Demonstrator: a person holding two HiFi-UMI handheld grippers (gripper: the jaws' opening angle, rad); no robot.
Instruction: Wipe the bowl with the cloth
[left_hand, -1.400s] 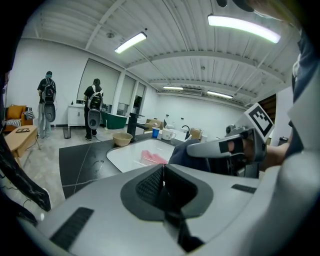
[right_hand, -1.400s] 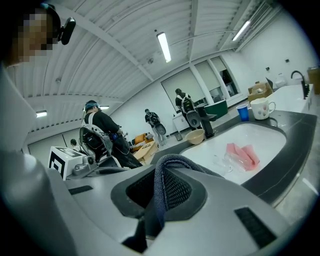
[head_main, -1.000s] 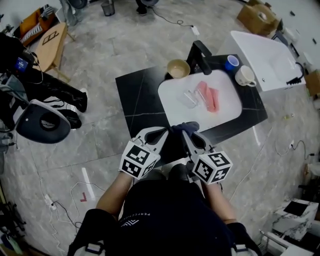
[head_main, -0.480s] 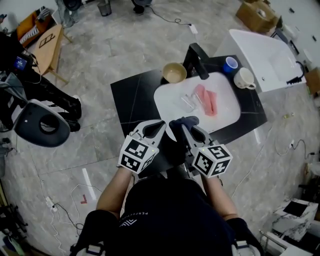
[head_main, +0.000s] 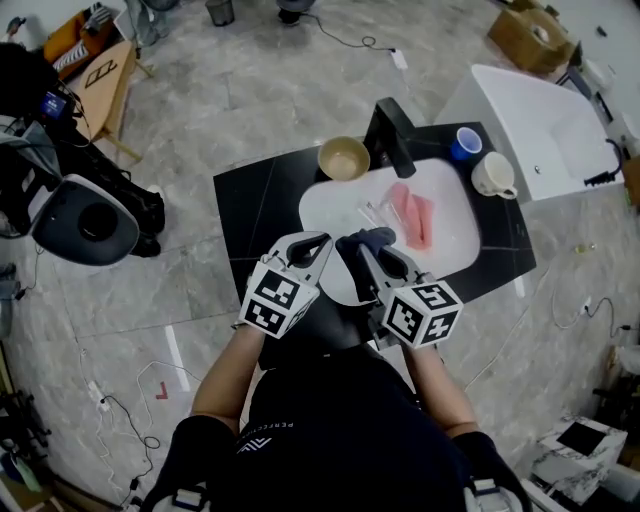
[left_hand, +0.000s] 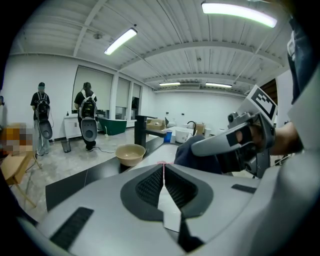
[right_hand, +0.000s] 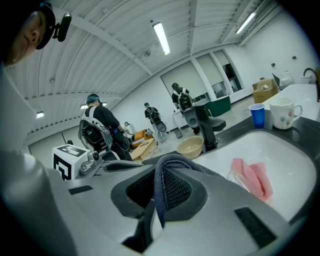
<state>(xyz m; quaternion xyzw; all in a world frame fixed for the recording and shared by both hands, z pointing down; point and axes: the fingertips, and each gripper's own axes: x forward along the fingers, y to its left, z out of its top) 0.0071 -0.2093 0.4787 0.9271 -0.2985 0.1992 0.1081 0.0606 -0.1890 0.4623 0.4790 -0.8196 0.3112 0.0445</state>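
Cloth (right_hand: 161, 172), dark blue, nearest to me: clamped between the jaws of the right gripper (head_main: 352, 250), with a fold draped over the tips. Bunched that way, I judge, to make a wiping pad. Left gripper (left_hand: 163, 172) just beside it, jaws pressed together on nothing, likely kept free to steady the bowl. Both hang over the near edge of the white sink (head_main: 325, 210). Pink rag (head_main: 412, 215) lies in the basin. Bowl (head_main: 343, 158), tan and upright, sits beyond on the black counter (head_main: 250, 200) beside the tap (head_main: 393, 135). Untouched; wiping not begun.
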